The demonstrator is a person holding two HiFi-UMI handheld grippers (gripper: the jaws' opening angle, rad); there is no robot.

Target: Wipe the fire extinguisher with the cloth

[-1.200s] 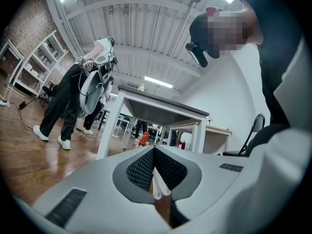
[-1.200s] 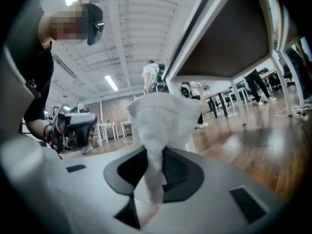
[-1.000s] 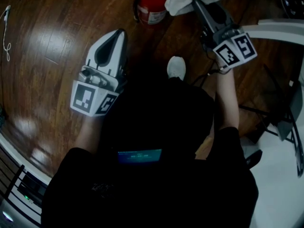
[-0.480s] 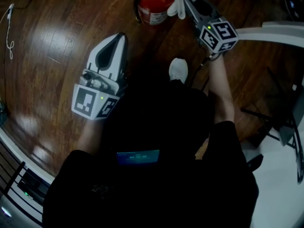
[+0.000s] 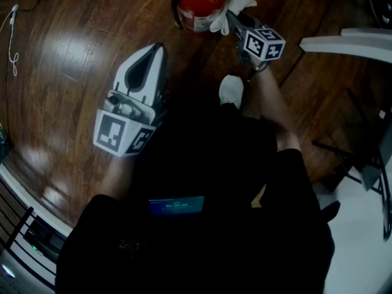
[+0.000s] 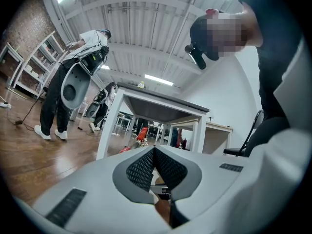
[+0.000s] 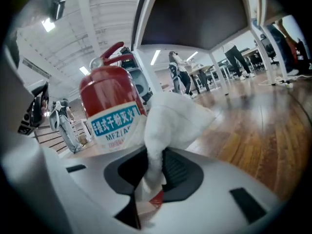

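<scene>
A red fire extinguisher (image 5: 199, 5) with a white label stands on the wooden floor at the top of the head view; in the right gripper view the fire extinguisher (image 7: 111, 108) is close, left of centre. My right gripper (image 5: 231, 18) is shut on a white cloth (image 5: 228, 12), and the cloth (image 7: 168, 126) bunches out of the jaws against the extinguisher's right side. My left gripper (image 5: 146, 59) hangs away to the lower left, its jaws shut with nothing between them (image 6: 154, 167).
A white shoe (image 5: 231, 90) stands on the floor below the extinguisher. A white table edge (image 5: 346, 41) curves in at the right, with dark chair legs (image 5: 361, 158) below it. A white cable (image 5: 8, 35) lies at the far left. Other people (image 6: 68, 91) stand in the distance.
My right gripper has swung left and down with the cloth, bringing it from above and right of the extinguisher to against its right side. The left gripper has stayed put.
</scene>
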